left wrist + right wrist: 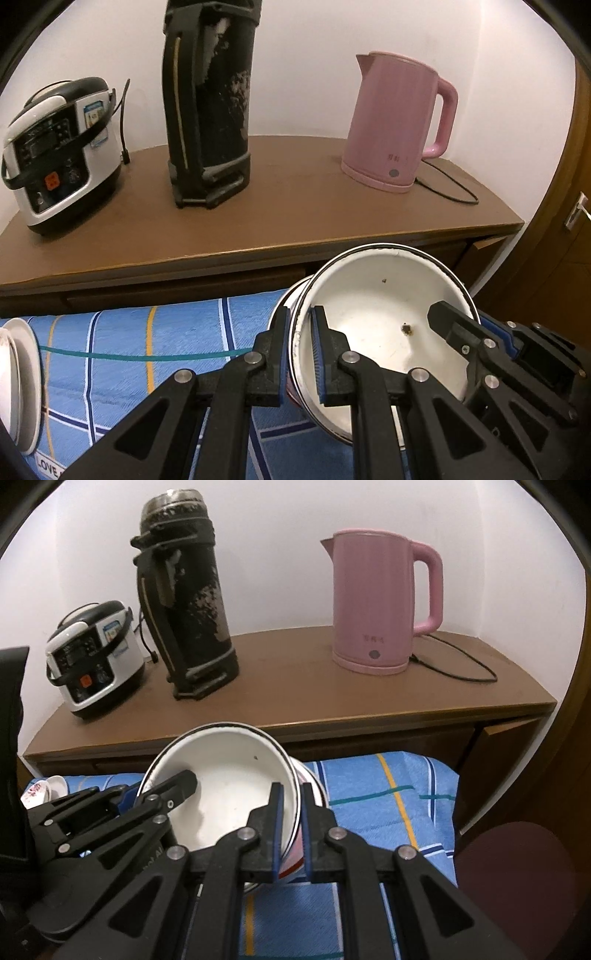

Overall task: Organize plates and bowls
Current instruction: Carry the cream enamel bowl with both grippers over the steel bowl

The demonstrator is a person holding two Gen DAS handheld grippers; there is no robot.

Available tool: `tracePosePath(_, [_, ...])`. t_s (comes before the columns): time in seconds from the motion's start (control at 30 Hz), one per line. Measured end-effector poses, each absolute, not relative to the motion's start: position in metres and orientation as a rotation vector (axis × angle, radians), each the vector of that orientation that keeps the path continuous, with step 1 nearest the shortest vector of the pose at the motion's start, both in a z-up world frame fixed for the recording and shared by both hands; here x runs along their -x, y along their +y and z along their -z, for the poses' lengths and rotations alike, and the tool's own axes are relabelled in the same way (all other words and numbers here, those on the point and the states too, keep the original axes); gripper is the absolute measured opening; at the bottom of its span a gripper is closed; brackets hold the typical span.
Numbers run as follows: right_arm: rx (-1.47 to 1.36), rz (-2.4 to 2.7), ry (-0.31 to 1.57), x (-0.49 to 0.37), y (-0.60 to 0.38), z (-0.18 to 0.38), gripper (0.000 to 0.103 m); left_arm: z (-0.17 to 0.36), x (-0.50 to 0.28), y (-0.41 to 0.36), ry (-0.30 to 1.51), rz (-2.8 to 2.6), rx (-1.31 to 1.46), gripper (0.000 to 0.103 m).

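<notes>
While tilted above the blue cloth [147,332], the white bowl [376,314] is grasped by both grippers' fingers [280,350]

Home room, not a lab: brown wooden sideboard [295,686] against white wall carries pink electric kettle [380,602], battered black thermos flask [184,602] left of it, white rice cooker [96,657] (farthest left).
</notes>
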State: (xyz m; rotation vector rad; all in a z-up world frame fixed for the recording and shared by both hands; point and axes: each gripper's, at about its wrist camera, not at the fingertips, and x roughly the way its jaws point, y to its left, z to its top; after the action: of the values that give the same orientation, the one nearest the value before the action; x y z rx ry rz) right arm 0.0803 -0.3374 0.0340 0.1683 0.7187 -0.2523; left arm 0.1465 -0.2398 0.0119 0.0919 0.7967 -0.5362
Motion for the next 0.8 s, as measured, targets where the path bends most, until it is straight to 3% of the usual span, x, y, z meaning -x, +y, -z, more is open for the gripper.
tracePosePath(0.53, [-0.170, 0.239, 0.760, -0.103, -0.349, -0.008, 0.010, 0.002, -0.166, -0.250, 0.837, 0.519, -0.101, 0.013])
tracePosePath(0.63, [-0.190, 0.230, 0.752, -0.102, -0.351, -0.006, 0.013, 0.001, -0.164, -0.250, 0.843, 0.529, -0.096, 0.017])
tracePosePath(0.7, [-0.219, 0.217, 0.748, -0.101, -0.354, -0.005, 0.024, -0.002, -0.164, -0.249, 0.846, 0.536, -0.087, 0.022])
tracePosePath(0.73, [-0.231, 0.214, 0.741, -0.100, -0.355, -0.006, 0.024, -0.004, -0.162, -0.248, 0.835, 0.524, -0.093, 0.025])
tracePosePath(0.8, [-0.254, 0.203, 0.723, -0.096, -0.356, -0.008, 0.024, -0.009, -0.160, -0.245, 0.805, 0.474, -0.112, 0.052])
